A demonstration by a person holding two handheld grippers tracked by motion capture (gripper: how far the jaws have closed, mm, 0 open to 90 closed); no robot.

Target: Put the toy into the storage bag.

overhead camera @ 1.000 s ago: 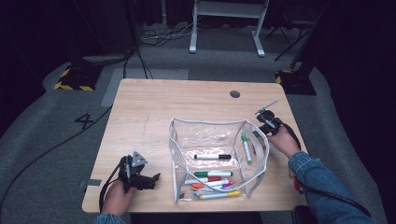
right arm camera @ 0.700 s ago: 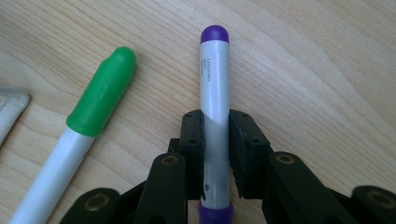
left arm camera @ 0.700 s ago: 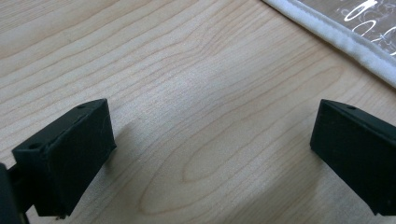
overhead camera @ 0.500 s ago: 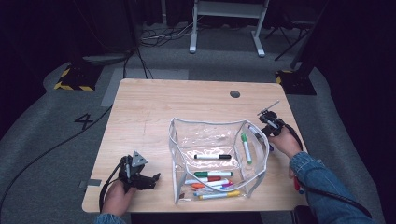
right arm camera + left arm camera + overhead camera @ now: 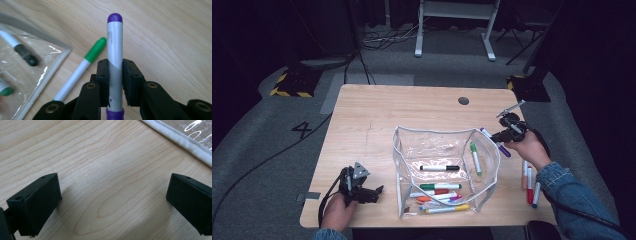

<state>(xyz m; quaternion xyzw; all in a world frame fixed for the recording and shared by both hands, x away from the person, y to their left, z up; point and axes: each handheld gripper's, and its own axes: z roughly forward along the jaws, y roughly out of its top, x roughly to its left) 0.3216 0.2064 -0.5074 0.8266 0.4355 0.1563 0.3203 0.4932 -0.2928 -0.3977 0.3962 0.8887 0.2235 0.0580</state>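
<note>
A: Where's your right claw (image 5: 115,82)?

B: Clamped on the purple marker (image 5: 114,45), held above the desk (image 5: 377,120) just beside the clear pouch (image 5: 484,195) at its right edge. A green marker (image 5: 93,53) lies below it against the pouch wall.

A: And your left claw (image 5: 374,192)?

B: Gaping wide over bare wood near the pouch's left side, holding nothing.

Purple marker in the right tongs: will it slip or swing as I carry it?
Probably stiff and light: the purple marker stands straight between the right tongs. Its smooth round barrel may slide or pivot, being clamped near one end. Released on the table, it would likely roll.
</note>
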